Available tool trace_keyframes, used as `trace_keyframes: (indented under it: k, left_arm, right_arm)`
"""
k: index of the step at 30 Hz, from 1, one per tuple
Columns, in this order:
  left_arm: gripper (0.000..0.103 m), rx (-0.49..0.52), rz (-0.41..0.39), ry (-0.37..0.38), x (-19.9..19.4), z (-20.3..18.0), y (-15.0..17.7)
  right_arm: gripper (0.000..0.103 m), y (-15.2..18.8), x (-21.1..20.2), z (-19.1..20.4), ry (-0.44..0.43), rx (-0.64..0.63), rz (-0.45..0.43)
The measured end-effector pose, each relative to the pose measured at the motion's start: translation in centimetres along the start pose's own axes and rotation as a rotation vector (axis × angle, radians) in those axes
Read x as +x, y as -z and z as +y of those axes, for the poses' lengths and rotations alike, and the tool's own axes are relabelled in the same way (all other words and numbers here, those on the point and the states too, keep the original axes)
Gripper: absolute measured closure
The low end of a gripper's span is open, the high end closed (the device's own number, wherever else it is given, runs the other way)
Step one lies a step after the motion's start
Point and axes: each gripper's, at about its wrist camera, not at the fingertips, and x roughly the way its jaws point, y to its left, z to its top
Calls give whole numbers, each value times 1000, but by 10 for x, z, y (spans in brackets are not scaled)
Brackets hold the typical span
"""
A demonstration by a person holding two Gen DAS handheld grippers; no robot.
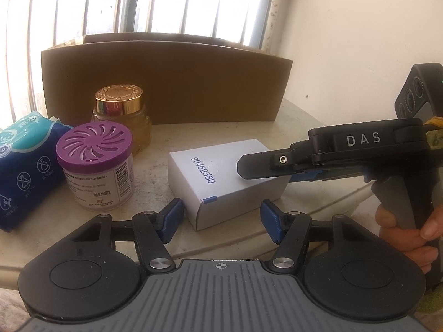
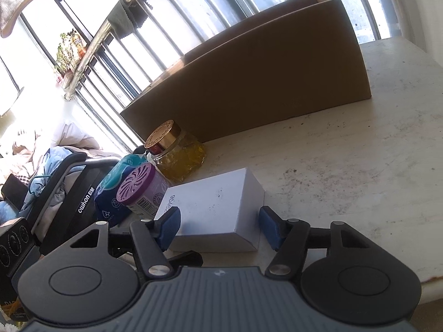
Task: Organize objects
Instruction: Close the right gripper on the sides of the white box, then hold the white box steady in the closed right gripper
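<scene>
Both tongs stand open: the right gripper (image 2: 218, 228) straddles the white carton (image 2: 218, 207) lying flat on the table (image 2: 346, 171) in front of the cardboard box (image 2: 249, 77), while the left gripper (image 1: 221, 221) waits empty nearby. That carton looks light, stiff and smooth; pinching its long side walls seems safest.

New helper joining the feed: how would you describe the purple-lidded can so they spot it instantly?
Start at the big cardboard box at the back of the table. In front of its left end stands a gold-lidded jar; the can is just nearer than that, beside the blue tissue pack. Only it has a purple swirl-vented lid.
</scene>
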Motion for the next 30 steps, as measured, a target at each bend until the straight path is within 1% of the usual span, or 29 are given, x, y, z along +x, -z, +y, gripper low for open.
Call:
trace_keyframes:
  k: [4, 6, 10, 13, 16, 19, 23, 30]
  left_arm:
    - [41, 23, 24, 46, -9, -6, 7]
    - [41, 30, 26, 48, -10, -7, 7]
    - [41, 67, -1, -3, -9, -11, 3]
    - [40, 109, 16, -33, -3, -14, 1]
    - [39, 129, 35, -49, 2, -15, 1]
    - [38, 128, 51, -48, 6, -14, 0]
    - [37, 149, 42, -65, 9, -19, 3]
    - [35, 144, 46, -72, 13, -21, 2]
  right_arm:
    - [37, 5, -9, -1, -3, -32, 7]
    - [38, 7, -12, -1, -7, -43, 7]
    - [38, 8, -13, -1, -7, -41, 0]
    - [40, 9, -15, 0, 2, -45, -6]
    - [40, 10, -16, 3, 17, -59, -7]
    - [40, 10, -17, 3, 22, -58, -4]
    - [40, 11, -15, 1, 17, -33, -4]
    - [39, 11, -14, 3, 28, -24, -9]
